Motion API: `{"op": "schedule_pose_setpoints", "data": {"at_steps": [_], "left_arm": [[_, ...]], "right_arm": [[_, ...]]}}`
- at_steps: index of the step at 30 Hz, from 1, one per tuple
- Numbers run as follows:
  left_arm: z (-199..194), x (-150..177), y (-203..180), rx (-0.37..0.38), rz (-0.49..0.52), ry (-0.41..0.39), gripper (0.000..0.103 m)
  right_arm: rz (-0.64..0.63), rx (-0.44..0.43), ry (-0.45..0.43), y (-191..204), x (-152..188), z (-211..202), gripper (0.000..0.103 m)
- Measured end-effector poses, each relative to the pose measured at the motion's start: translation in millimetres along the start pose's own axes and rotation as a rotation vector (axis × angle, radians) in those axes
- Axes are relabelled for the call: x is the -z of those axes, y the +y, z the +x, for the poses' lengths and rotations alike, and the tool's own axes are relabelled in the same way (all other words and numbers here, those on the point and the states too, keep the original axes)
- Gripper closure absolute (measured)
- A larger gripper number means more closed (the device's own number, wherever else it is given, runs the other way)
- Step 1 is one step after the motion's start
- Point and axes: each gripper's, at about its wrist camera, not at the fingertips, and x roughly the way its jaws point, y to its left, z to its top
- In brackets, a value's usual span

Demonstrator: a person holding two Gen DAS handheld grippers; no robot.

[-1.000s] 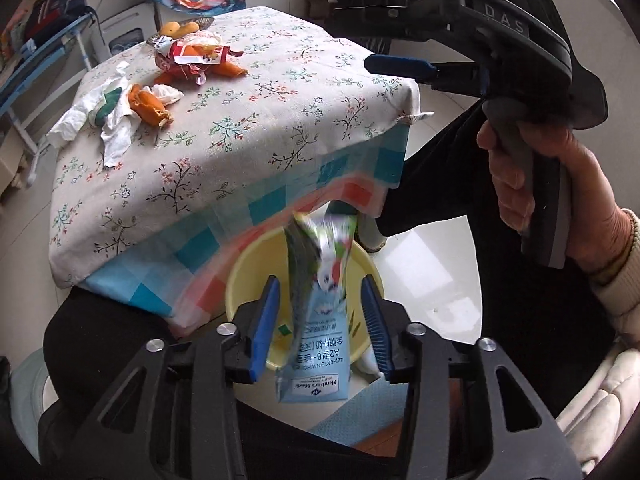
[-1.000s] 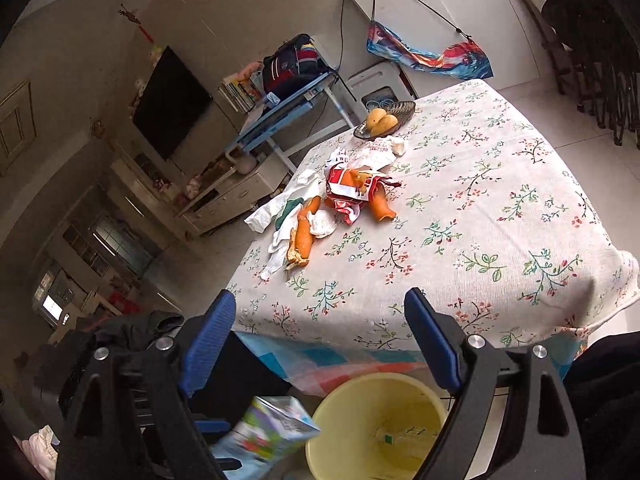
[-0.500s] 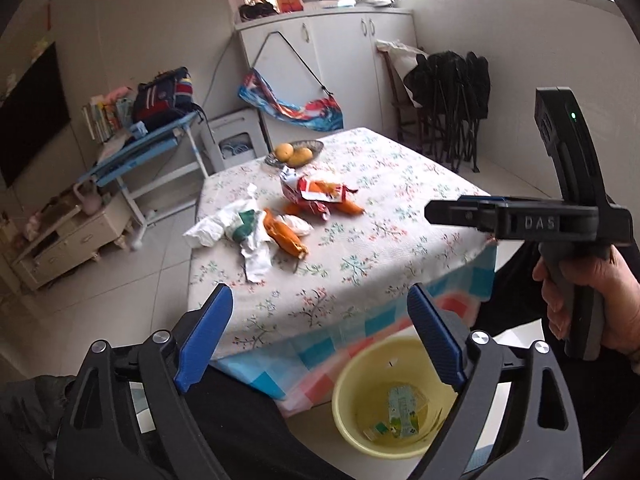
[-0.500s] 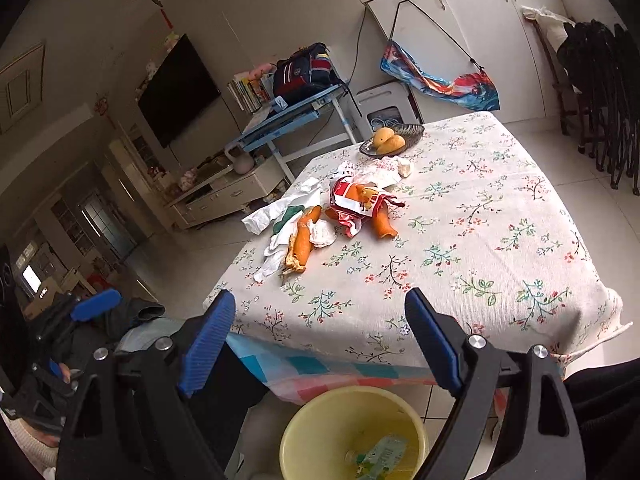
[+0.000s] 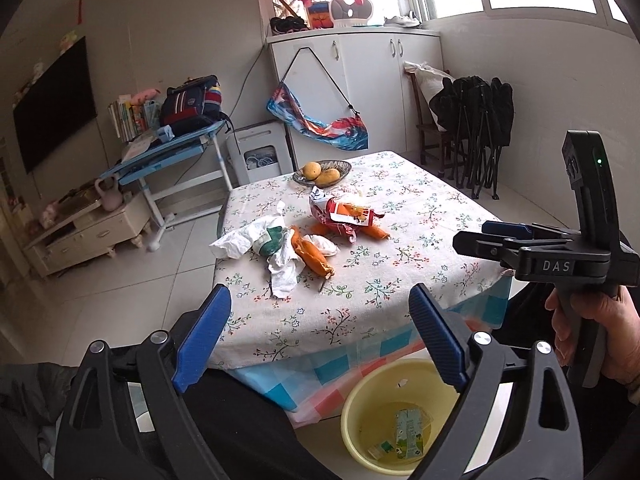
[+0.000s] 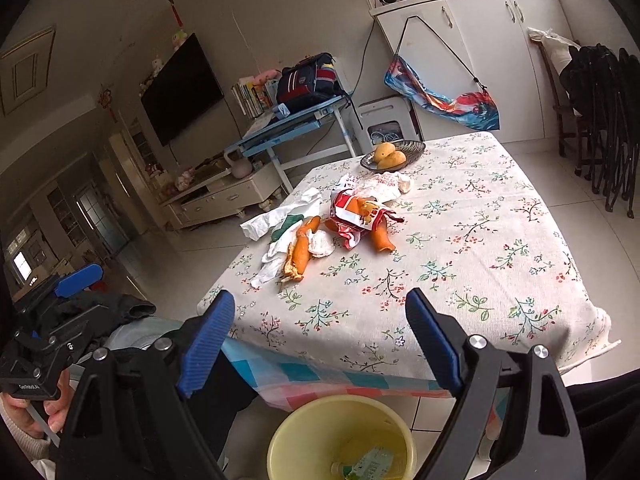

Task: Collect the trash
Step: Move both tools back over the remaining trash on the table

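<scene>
A yellow bucket (image 5: 360,408) stands on the floor below the table's near edge, with a green-and-white carton (image 5: 408,434) lying inside; it also shows in the right wrist view (image 6: 304,432). On the flowered tablecloth (image 5: 400,264) lie crumpled white tissues (image 5: 256,240), orange peels (image 5: 314,256) and a red-and-white wrapper (image 5: 340,216). My left gripper (image 5: 320,336) is open and empty above the bucket. My right gripper (image 6: 320,340) is open and empty, facing the table; it shows from the side in the left wrist view (image 5: 496,236).
A dish of yellow fruit (image 5: 322,172) sits at the table's far edge. A blue desk (image 5: 168,152) with a backpack, a white cabinet (image 5: 352,92), folded black chairs (image 5: 476,128) and a TV (image 5: 52,104) ring the room.
My left gripper opened and let the carton fall into the bucket, then rose and tilted up toward the table. The right gripper also lifted a little.
</scene>
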Motion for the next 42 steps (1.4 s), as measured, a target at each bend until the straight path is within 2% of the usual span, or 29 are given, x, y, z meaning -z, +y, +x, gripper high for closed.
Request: {"op": "schedule_pose_setpoints", "data": {"at_steps": [11, 30, 35, 40, 42], "left_arm": [[3.2, 2.3, 5.7, -0.017, -0.044, 0.007, 0.016], [21.0, 11.4, 58.8, -0.042, -0.279, 0.064, 0.016], [31.4, 14.1, 78.0, -0.037, -0.349, 0.079, 0.016], [50.0, 12.8, 87.3, -0.040, -0.374, 0.097, 0.016], [58.8, 11.6, 90.0, -0.040, -0.376, 0.106, 0.016]], "right_arm": [[-0.072, 0.046, -0.061, 13.0, -3.2, -9.3, 0.017], [-0.101, 0.053, -0.063, 19.6, -3.5, -6.5, 0.011], [-0.099, 0.018, -0.027, 25.9, -9.0, 7.9, 0.011], [-0.089, -0.051, 0.071, 33.7, -18.1, 51.4, 0.012], [-0.072, -0.073, 0.106, 35.4, -23.4, 74.6, 0.016]]}}
